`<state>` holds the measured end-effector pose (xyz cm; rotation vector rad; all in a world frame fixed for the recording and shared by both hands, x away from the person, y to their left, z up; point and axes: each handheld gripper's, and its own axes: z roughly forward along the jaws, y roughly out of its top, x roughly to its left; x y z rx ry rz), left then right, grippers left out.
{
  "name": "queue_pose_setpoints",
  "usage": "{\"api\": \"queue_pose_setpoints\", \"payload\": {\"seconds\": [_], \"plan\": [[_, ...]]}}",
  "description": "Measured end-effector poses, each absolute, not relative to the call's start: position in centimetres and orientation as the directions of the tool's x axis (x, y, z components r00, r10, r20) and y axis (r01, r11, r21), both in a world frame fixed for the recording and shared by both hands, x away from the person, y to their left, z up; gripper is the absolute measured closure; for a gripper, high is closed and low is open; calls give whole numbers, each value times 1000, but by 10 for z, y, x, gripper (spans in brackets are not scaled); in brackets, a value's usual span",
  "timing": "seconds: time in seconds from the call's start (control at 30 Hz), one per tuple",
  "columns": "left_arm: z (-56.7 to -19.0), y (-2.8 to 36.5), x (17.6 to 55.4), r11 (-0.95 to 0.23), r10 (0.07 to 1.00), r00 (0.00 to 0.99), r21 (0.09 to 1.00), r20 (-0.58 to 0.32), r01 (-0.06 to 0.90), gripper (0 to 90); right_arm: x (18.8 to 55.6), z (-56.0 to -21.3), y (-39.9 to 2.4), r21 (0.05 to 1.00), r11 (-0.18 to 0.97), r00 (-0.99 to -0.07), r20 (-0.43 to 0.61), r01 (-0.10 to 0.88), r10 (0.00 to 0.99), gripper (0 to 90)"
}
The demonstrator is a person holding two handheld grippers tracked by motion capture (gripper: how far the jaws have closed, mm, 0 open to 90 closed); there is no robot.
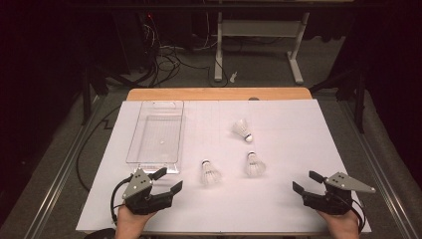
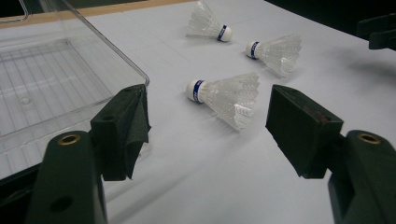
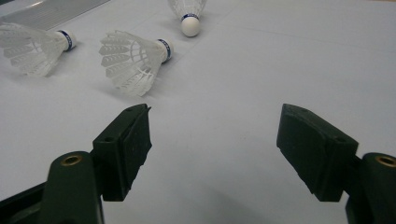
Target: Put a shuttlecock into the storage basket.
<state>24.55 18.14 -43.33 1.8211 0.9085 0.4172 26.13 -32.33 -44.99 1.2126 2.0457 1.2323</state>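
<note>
Nothing binned yet.
3 shuttles (image 1: 209, 172) lie mid-table; bin (image 1: 155, 136) at left edge holds none. L gripper (image 1: 167, 180) & R gripper (image 1: 304, 181) both agape, unloaded, near front edge.

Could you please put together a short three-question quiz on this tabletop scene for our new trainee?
1. How many shuttlecocks lie on the white table?
2. True or false: the clear tray already holds a shuttlecock.
3. Which gripper is closest to the tray: A left gripper, B right gripper?

Key:
1. Three: near-left shuttlecock, near-right shuttlecock, far shuttlecock.
2. False; it is empty.
3. A.
</note>
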Motion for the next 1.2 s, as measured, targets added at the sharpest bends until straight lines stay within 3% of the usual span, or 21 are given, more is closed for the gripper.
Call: {"api": "queue_pose_setpoints", "payload": {"seconds": [1.2], "plan": [[-423, 163, 254, -187, 722, 678, 905, -138, 382, 322, 261, -450, -324, 870, 208, -506, 54, 447, 861, 268]]}}
